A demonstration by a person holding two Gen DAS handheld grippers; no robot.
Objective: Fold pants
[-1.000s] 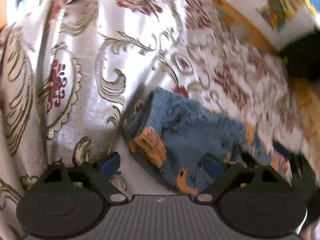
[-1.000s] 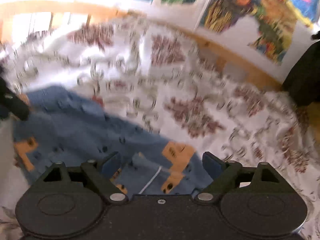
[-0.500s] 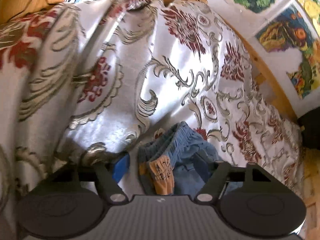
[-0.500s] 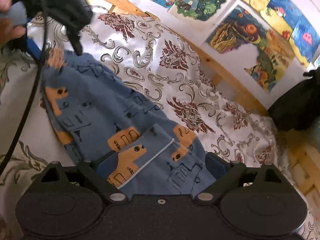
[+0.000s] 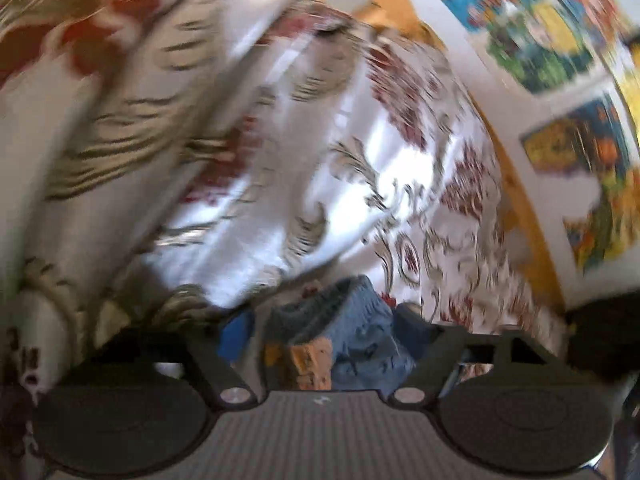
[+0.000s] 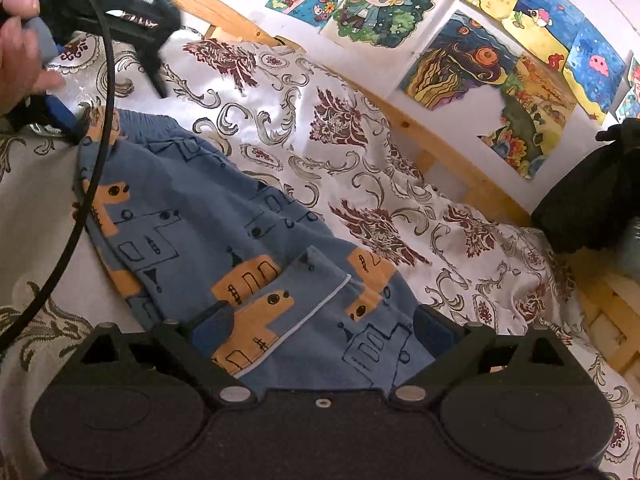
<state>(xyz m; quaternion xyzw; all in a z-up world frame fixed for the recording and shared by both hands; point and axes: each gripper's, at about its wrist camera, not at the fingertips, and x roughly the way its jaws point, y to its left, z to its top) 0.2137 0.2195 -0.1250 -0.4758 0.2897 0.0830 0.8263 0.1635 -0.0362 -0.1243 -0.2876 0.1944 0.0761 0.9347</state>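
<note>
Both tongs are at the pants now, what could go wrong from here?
1. The left tongs stand open around a bunched bit of the pants; closing there may catch only one layer, or the bedspread too.
2. The black cable lies across the pants near the waistband and could drag or snag the cloth.
3. The right tongs are open over an already turned-up flap; a lift may undo that fold.

I am over a bed with a pale bedspread (image 6: 304, 92) patterned in dark red flowers and grey-gold scrolls, shining where daylight falls on it. A light wooden bed frame (image 6: 448, 156) runs along its far side, against a white wall (image 6: 404, 60) covered with bright cartoon drawings (image 6: 376, 4). A dark bag (image 6: 592, 196) sits at the right end.
</note>
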